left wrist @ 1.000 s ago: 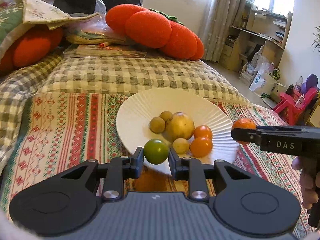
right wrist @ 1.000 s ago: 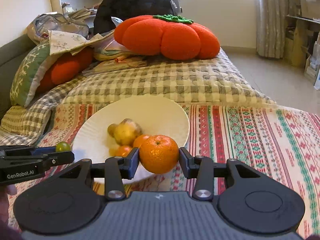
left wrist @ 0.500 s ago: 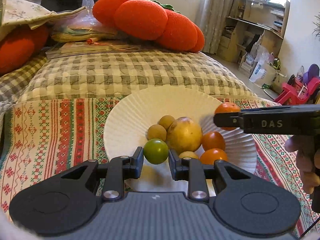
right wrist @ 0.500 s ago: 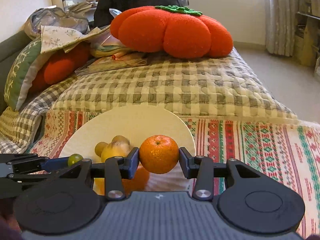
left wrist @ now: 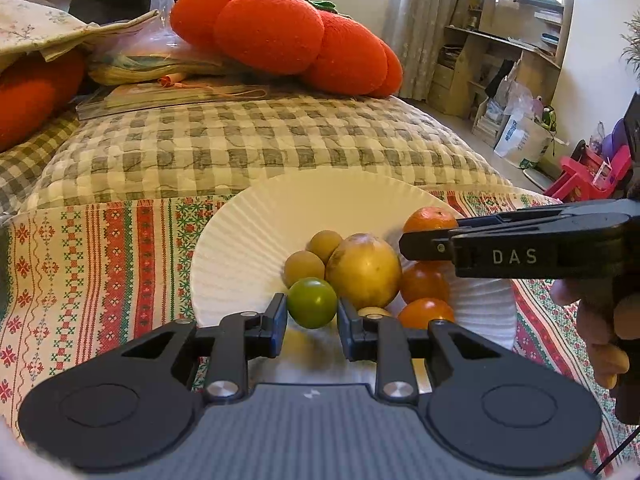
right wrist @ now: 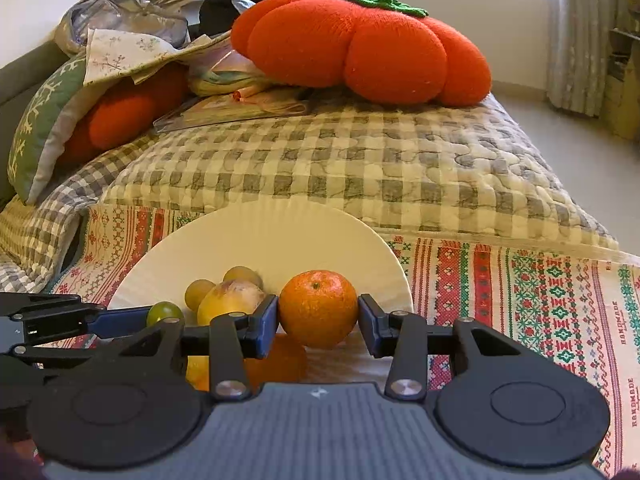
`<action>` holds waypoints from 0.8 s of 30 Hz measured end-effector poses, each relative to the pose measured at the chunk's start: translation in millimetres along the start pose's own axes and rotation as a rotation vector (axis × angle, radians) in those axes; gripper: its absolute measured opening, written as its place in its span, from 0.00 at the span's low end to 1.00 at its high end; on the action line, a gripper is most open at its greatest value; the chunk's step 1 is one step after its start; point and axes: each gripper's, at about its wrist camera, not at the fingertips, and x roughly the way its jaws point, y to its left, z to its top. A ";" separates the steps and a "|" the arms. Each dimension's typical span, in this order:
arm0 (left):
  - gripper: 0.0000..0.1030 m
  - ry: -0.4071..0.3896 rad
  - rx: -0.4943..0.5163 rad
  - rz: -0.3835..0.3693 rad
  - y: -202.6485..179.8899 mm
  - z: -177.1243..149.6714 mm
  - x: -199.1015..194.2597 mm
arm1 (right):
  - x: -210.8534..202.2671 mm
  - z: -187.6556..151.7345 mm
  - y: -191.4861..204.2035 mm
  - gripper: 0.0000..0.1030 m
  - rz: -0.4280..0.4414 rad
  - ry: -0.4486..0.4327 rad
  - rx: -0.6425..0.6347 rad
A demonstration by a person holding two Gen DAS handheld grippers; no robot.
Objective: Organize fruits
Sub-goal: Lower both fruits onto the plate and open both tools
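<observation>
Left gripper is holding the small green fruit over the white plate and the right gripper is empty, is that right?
Not quite. The right gripper is not empty: the right wrist view shows it clamped on an orange. The rest holds: the left gripper holds the small green fruit over the white plate.

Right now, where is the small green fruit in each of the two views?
Left wrist view: green fruit at centre, between this claw's fingers.
Right wrist view: green fruit low left, partly hidden behind black claw parts.
Shared landmark: the large yellow fruit beside it.
</observation>
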 end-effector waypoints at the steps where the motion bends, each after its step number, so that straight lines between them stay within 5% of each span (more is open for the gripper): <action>1: 0.17 0.001 0.003 0.001 -0.2 0.1 0.2 | 0.0 0.1 0.5 0.39 -0.001 0.001 -0.001; 8: 0.22 0.008 0.034 0.018 -3.7 1.6 0.0 | -4.3 2.8 3.5 0.47 -0.002 -0.014 -0.007; 13: 0.43 -0.003 0.044 0.037 -2.7 2.5 -7.5 | -11.9 3.4 4.2 0.62 -0.009 -0.031 -0.007; 24: 0.72 -0.014 0.027 0.060 -1.2 1.9 -34.7 | -41.4 3.9 5.6 0.82 -0.039 -0.059 0.004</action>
